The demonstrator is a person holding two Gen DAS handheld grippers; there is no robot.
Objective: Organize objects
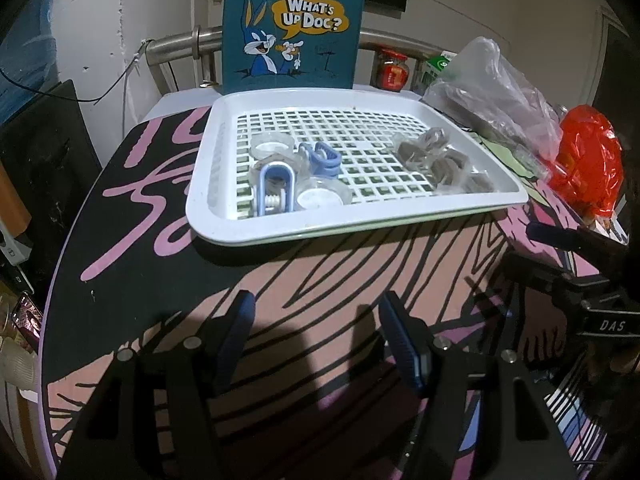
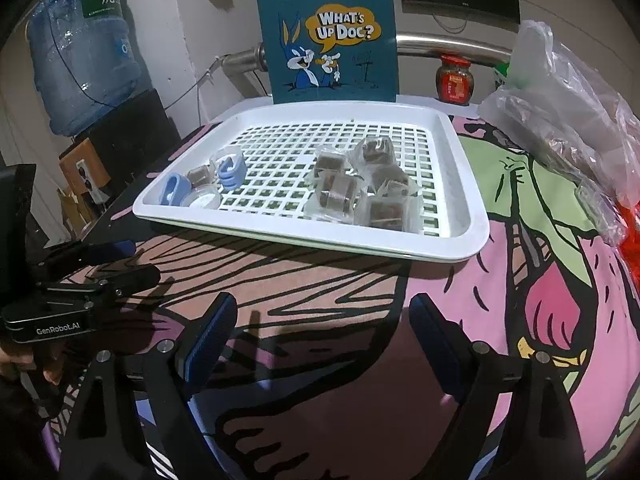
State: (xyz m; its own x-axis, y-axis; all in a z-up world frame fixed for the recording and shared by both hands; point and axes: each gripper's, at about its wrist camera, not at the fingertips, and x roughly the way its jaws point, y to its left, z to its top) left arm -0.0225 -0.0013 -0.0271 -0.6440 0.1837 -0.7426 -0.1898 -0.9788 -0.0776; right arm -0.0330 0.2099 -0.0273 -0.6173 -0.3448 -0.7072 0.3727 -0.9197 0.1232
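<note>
We log items w/ the white tray (image 2: 460,216) as landmark, going left to right.

- Water jug (image 2: 80,52): far left of tray, behind it, upright on a dark stand.
- Left gripper (image 1: 316,320): in front of tray, over the printed table (image 1: 280,272); jaws apart, nothing btwn them, pads touch nothing.
- Blue clips (image 2: 200,184): inside tray, left side. We count two in the right wrist view, one near the front-left rim, one just behind it. Clear round pieces w/ white discs (image 1: 316,198) lie among them, touching.
- Wrapped brown pcs (image 2: 360,184): inside tray, centre to right, a loose cluster in clear wrap, several touching. Exact count unclear.
- Teal bag w/ cartoon rabbit (image 2: 328,40): upright just behind tray's back rim.
- Right gripper (image 2: 320,320): in front of tray, nearer its right half; jaws wide apart, empty.
- Red-lidded jar (image 2: 454,80): behind tray's right back corner.
- Clear plastic bag (image 2: 568,112): right of tray, crumpled on table.
- Red plastic bag (image 1: 588,168): further right, just beside the clear one.
</note>
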